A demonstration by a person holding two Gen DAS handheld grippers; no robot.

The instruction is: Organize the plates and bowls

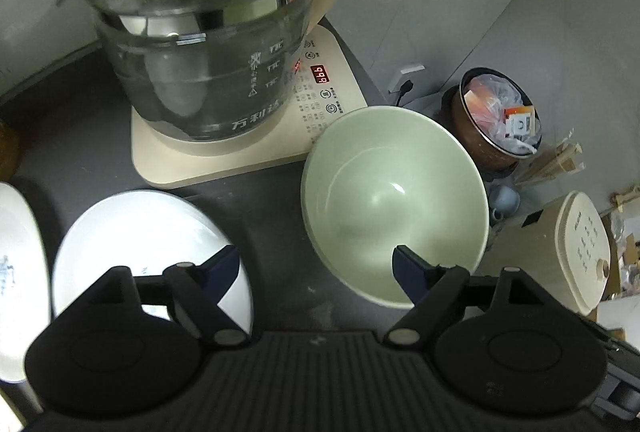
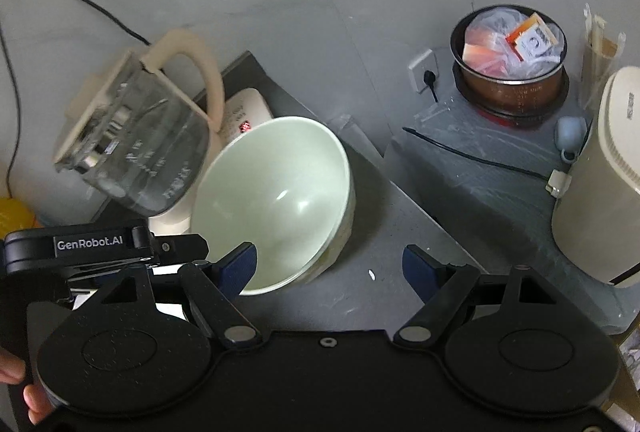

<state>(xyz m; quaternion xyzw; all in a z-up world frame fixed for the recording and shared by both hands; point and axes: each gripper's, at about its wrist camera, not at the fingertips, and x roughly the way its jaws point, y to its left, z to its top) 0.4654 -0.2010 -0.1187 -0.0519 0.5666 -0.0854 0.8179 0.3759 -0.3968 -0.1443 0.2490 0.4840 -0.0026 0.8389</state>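
Note:
A pale green bowl (image 1: 394, 208) sits on the dark counter (image 1: 80, 136) in front of the kettle base. To its left lies a white plate (image 1: 152, 232), and a second white plate (image 1: 16, 264) shows at the left edge. My left gripper (image 1: 316, 266) is open, one finger over the white plate and the other over the bowl's near rim. In the right wrist view the green bowl (image 2: 276, 200) appears stacked on another bowl. My right gripper (image 2: 330, 266) is open, its left finger at the bowl's near rim and its right finger over bare counter. The left gripper's body (image 2: 80, 248) sits beside the bowl.
A glass kettle (image 1: 200, 64) stands on a cream base (image 1: 320, 112) with a lit red display behind the bowl. On a lower grey surface to the right are a copper pot (image 2: 512, 72) full of bags, a cream appliance (image 2: 600, 184), a small blue cup (image 2: 570, 136) and a cable. A hand (image 2: 16, 384) shows at the lower left.

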